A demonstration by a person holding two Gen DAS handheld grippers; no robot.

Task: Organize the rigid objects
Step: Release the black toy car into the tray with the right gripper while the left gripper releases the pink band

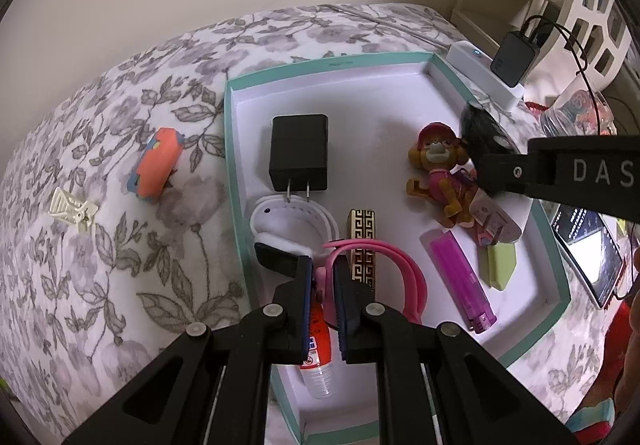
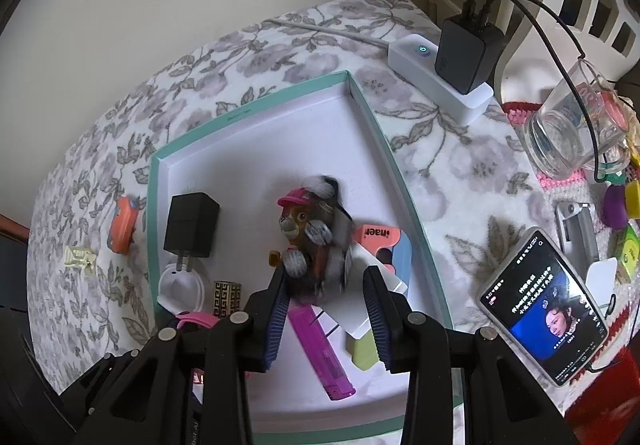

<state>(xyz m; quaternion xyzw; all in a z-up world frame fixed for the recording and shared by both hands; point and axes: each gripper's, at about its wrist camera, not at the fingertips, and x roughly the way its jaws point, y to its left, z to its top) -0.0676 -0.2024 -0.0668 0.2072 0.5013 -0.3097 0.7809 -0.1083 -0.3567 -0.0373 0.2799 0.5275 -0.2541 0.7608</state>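
A teal-rimmed white box (image 1: 230, 149) lies on the floral cloth and holds a black charger (image 1: 299, 151), a white case (image 1: 280, 223), a gold patterned stick (image 1: 362, 245), a purple lighter (image 1: 460, 279) and a toy dog figure (image 1: 440, 177). My left gripper (image 1: 323, 277) is shut on a pink watch band (image 1: 376, 273) low over the box. My right gripper (image 2: 326, 295) is open above the box; a blurred dark furry thing (image 2: 320, 241) hangs between its fingers over the toy dog. An orange toy (image 1: 156, 165) and a cream clip (image 1: 74, 209) lie outside on the cloth.
A white power strip (image 2: 436, 81) with a black adapter (image 2: 466, 53) sits behind the box. A glass (image 2: 572, 133), a lit phone (image 2: 544, 309) and small coloured items lie to the right. A small bottle (image 1: 318, 357) lies under my left gripper.
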